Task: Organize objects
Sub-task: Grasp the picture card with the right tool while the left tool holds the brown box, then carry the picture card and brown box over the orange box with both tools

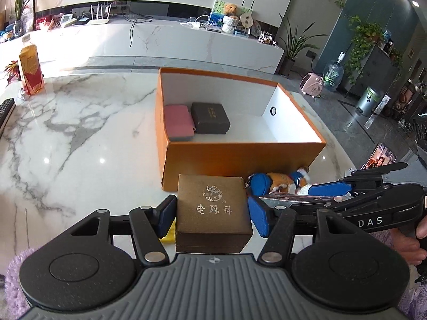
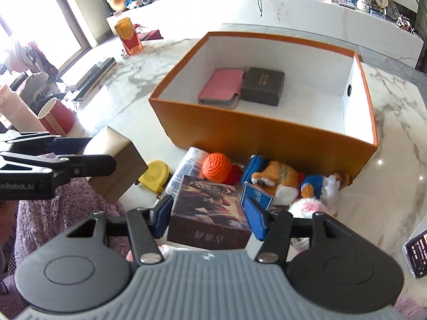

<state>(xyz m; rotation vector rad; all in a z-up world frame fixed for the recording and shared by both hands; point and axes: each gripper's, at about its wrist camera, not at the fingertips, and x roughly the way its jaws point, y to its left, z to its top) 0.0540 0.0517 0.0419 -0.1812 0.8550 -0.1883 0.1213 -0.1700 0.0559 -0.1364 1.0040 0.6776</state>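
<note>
From the left wrist, our left gripper [image 1: 212, 213] clamps a brown gift box [image 1: 212, 212] between its blue pads, lifted just in front of the orange box [image 1: 240, 160], where a pink wallet [image 1: 178, 123] and a dark case [image 1: 210, 118] lie side by side. From the right wrist, our right gripper [image 2: 209, 214] squeezes a picture-printed box [image 2: 209, 216] above the toys, near the orange box's front wall.

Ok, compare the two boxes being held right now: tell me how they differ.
The brown box in the left gripper is plain with gold lettering; the picture box in the right gripper has printed artwork. The brown box looks squarer, the picture box longer. Both are clamped by blue pads, near the orange box.
</note>
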